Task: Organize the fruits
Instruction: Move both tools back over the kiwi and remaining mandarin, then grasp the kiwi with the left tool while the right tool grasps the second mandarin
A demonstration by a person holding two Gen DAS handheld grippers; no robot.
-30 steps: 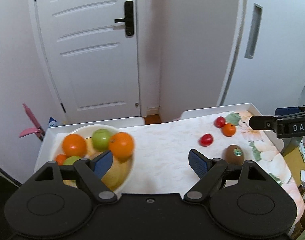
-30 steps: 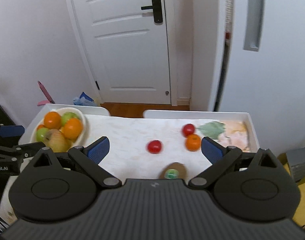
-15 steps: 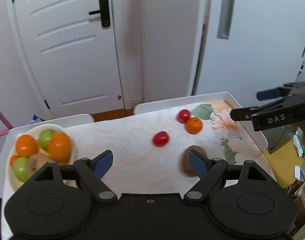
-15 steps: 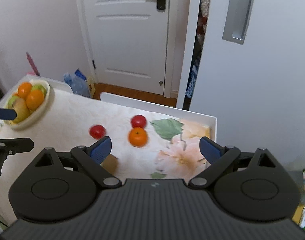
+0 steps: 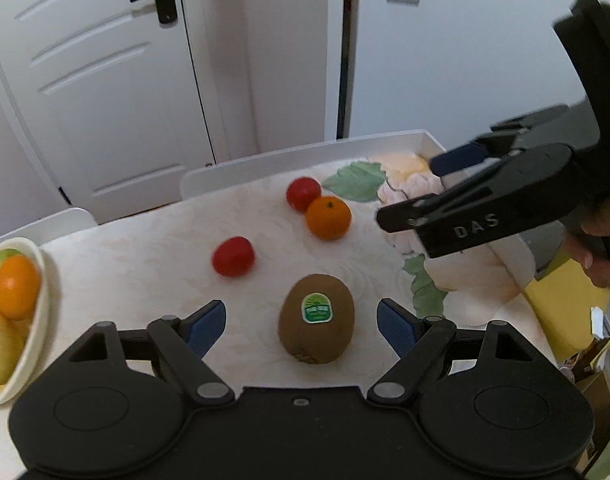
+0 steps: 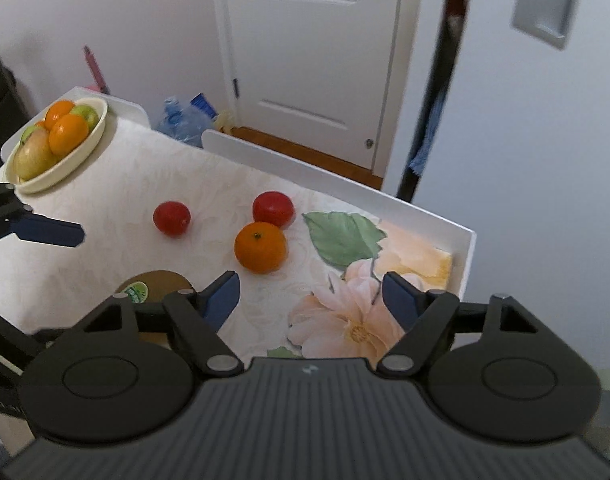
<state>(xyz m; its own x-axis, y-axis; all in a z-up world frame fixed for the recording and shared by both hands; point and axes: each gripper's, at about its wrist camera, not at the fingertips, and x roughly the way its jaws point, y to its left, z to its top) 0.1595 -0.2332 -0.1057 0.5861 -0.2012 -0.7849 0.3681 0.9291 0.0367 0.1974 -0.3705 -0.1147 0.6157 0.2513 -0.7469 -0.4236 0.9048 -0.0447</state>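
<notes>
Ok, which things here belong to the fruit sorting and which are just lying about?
Job:
kiwi
orange
two tomatoes
fruit bowl

Lying about:
water bottle
pink handle
yellow item off the table

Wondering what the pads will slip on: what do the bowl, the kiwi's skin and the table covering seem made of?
Bowl: cream, smooth with a soft sheen, probably ceramic or plastic. Kiwi: matte brown, finely fuzzy skin, with a glossy green sticker. Table covering: pale, faintly patterned, with a printed flower and leaf; it looks like a wipeable plastic-coated cloth, though woven fabric is possible.
</notes>
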